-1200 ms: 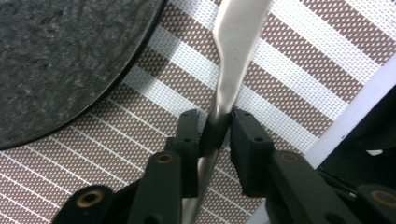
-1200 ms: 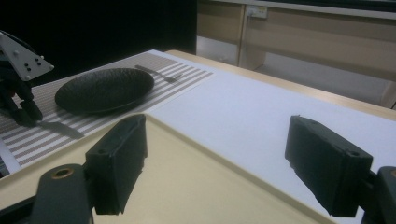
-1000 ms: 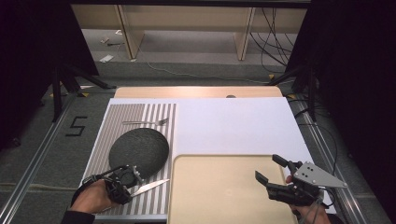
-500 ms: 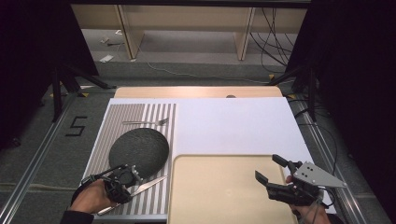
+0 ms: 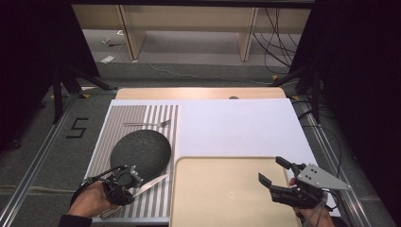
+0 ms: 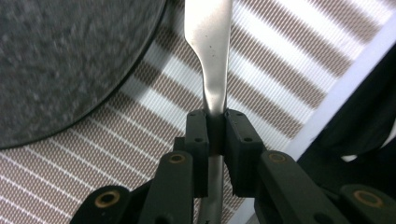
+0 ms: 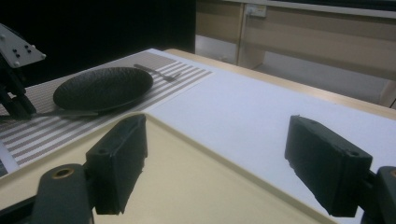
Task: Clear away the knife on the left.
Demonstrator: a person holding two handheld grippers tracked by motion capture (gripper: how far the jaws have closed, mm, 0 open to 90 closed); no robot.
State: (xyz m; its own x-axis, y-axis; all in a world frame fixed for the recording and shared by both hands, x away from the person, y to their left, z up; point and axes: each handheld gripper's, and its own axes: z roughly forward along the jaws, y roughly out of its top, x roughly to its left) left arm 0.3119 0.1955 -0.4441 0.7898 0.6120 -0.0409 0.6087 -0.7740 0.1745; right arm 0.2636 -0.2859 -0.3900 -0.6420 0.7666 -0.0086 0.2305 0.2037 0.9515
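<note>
A slim silver table knife [image 5: 150, 183] is pinched by its handle in the left gripper [image 6: 215, 130], lying low over the striped placemat [image 5: 161, 118] at 5 o'clock of the dark round stone-textured plate [image 5: 140, 150], presumably for setting beside it. A silver fork [image 5: 147, 124] lies at the plate's 12 o'clock. The right gripper [image 5: 274, 174] is held spread and empty over the beige tray [image 5: 227, 189]; nothing is seen blocking the knife.

Not much moved over the last second, honestly. The left gripper [image 5: 124, 183], clamped on the knife [image 5: 150, 183], slid a bit toward the near edge of the striped placemat [image 5: 142, 120] and a touch to the left, dragging the knife along. The blade tip sat right by the beige tray's [image 5: 227, 189] left edge before and now lies slightly back from it, with the handle end closer to the mat's front edge.
</note>
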